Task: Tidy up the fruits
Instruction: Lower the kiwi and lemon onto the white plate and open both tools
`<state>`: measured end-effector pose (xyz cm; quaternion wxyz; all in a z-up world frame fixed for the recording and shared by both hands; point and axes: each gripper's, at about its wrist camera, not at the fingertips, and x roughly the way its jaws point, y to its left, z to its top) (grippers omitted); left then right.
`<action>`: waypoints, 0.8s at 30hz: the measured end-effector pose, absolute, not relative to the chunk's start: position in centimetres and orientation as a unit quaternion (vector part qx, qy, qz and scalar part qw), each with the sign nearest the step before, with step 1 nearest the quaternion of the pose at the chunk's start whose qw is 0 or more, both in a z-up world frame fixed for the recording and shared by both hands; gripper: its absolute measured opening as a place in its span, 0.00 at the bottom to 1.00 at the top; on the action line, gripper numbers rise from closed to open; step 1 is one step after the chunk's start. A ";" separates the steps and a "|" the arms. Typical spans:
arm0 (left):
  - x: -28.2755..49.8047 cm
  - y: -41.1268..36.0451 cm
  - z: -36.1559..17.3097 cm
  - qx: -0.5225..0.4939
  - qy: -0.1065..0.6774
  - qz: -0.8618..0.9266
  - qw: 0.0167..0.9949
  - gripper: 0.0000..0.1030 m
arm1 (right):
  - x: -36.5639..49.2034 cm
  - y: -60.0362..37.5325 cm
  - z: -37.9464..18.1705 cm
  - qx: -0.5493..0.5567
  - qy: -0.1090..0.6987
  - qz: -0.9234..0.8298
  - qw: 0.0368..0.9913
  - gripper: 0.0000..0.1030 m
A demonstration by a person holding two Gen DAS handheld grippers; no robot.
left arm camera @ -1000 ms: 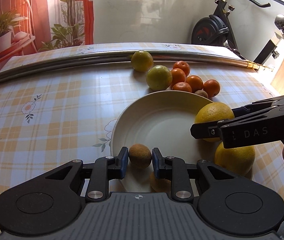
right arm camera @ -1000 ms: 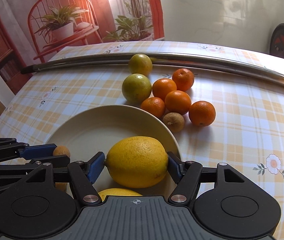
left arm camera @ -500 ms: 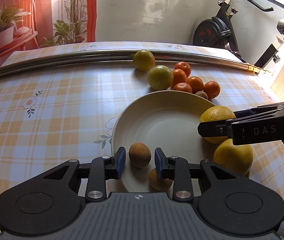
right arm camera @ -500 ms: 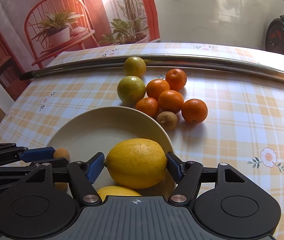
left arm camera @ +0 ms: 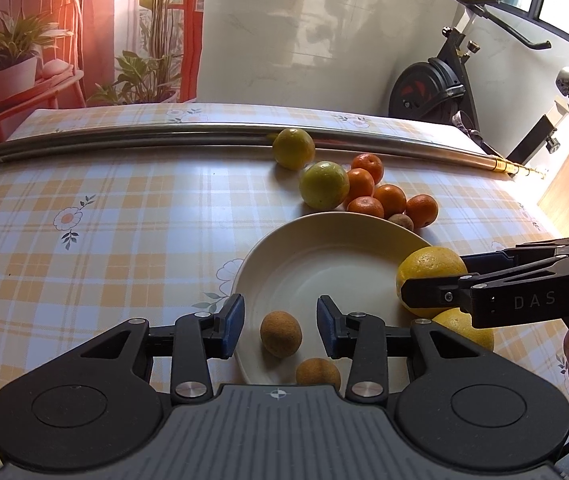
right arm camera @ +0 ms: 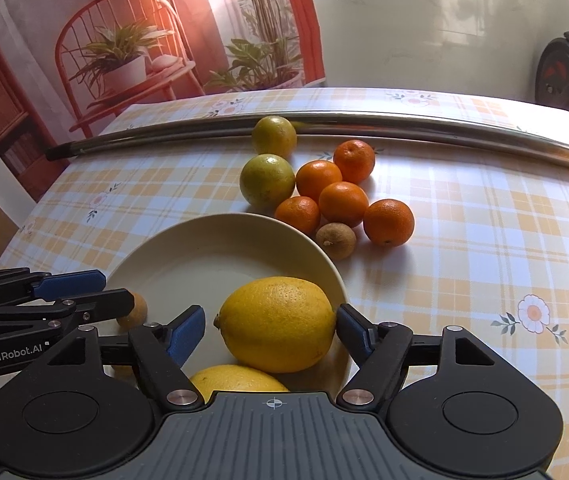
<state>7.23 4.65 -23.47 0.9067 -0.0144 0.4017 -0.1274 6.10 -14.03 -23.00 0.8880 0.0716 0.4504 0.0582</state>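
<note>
A large yellow lemon (right arm camera: pixel 277 324) lies on the near right part of a cream plate (right arm camera: pixel 220 256), its long axis running left to right; the small nipple end points left, toward the blue left pad of the right gripper (right arm camera: pixel 270 330). The skin is bright yellow and pitted. The right gripper's jaws are spread: the left pad stands clear of the lemon, while the right pad sits just against its blunt end, so nothing is clamped. A second yellow lemon (right arm camera: pixel 236 376) lies nearer still, with its lower half cut off by the gripper body.

In the left wrist view the left gripper (left arm camera: pixel 280 326) is also parted, with a small round brown fruit (left arm camera: pixel 280 334) resting on the plate between the pads and touching neither. A second small brown fruit (left arm camera: pixel 318 372) lies just nearer, partly hidden by the gripper body. In the right wrist view the left gripper's fingers cover most of these two fruits.

Beyond the plate's far rim, on the checked tablecloth (right arm camera: pixel 484 240), five oranges (right arm camera: pixel 342 204) cluster with two yellow-green round fruits (right arm camera: pixel 267 180) to their left and another small brown fruit (right arm camera: pixel 335 240) at the near side of the cluster. A long metal rod (right arm camera: pixel 404 126) lies across the far part of the table; the farther green fruit touches it. A hand is cut off at the right edge of the left wrist view.
</note>
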 end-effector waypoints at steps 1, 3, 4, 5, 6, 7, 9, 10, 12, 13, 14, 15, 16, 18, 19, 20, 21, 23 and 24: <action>7.2 4.6 -23.5 -0.014 0.401 -0.128 0.907 0.41 | 6.1 -14.0 -22.9 0.070 0.450 0.058 0.889 0.67; 7.2 4.7 -23.4 -0.014 0.401 -0.128 0.907 0.41 | 6.0 -14.0 -22.8 0.068 0.449 0.058 0.889 0.67; 7.2 4.7 -23.4 -0.015 0.400 -0.128 0.907 0.41 | 6.0 -14.0 -22.8 0.068 0.449 0.058 0.889 0.67; 7.2 4.8 -23.4 -0.016 0.400 -0.128 0.907 0.41 | 6.0 -14.0 -22.8 0.068 0.449 0.058 0.889 0.67; 7.2 4.8 -23.4 -0.017 0.399 -0.128 0.908 0.41 | 6.0 -14.0 -22.8 0.068 0.448 0.058 0.889 0.67; 7.2 4.8 -23.4 -0.018 0.399 -0.127 0.908 0.41 | 5.9 -14.0 -22.8 0.068 0.448 0.058 0.890 0.67; 7.2 4.9 -23.3 -0.020 0.398 -0.127 0.909 0.41 | 5.9 -14.0 -22.6 0.065 0.445 0.056 0.891 0.67; 7.3 4.9 -23.2 -0.021 0.398 -0.127 0.909 0.41 | 5.9 -14.1 -22.5 0.062 0.443 0.055 0.893 0.67; 7.4 4.9 -23.0 -0.020 0.396 -0.129 0.909 0.41 | 5.9 -14.4 -21.9 0.058 0.434 0.053 0.897 0.67; 7.6 4.9 -22.7 -0.019 0.393 -0.130 0.910 0.41 | 6.0 -14.7 -21.5 0.058 0.429 0.052 0.900 0.67; 7.8 4.8 -22.4 -0.018 0.390 -0.131 0.911 0.41 | 6.1 -15.0 -21.1 0.059 0.423 0.051 0.903 0.67; 8.0 4.8 -22.1 -0.017 0.387 -0.133 0.912 0.41 | 6.2 -15.3 -20.8 0.059 0.419 0.049 0.905 0.67; 8.2 4.8 -21.8 -0.017 0.383 -0.134 0.914 0.41 | 6.4 -15.7 -20.4 0.059 0.412 0.044 0.908 0.67; 8.8 4.8 -21.0 -0.016 0.377 -0.135 0.916 0.41 | 6.7 -16.5 -19.8 0.059 0.403 0.038 0.912 0.67; 9.3 4.8 -20.6 -0.016 0.373 -0.135 0.918 0.41 | 7.0 -17.1 -19.5 0.058 0.398 0.032 0.915 0.67; 9.7 4.7 -20.2 -0.016 0.370 -0.136 0.919 0.41 | 7.3 -17.6 -19.3 0.058 0.394 0.027 0.917 0.67; 10.1 4.6 -19.8 -0.016 0.368 -0.138 0.920 0.41 | 7.4 -18.2 -19.1 0.057 0.390 0.021 0.919 0.67; 11.0 4.2 -19.2 -0.016 0.366 -0.146 0.919 0.41 | 7.8 -19.2 -18.9 0.058 0.383 0.012 0.922 0.67; 11.4 4.0 -19.1 -0.016 0.366 -0.151 0.918 0.41 | 8.0 -19.7 -18.8 0.058 0.380 0.007 0.923 0.66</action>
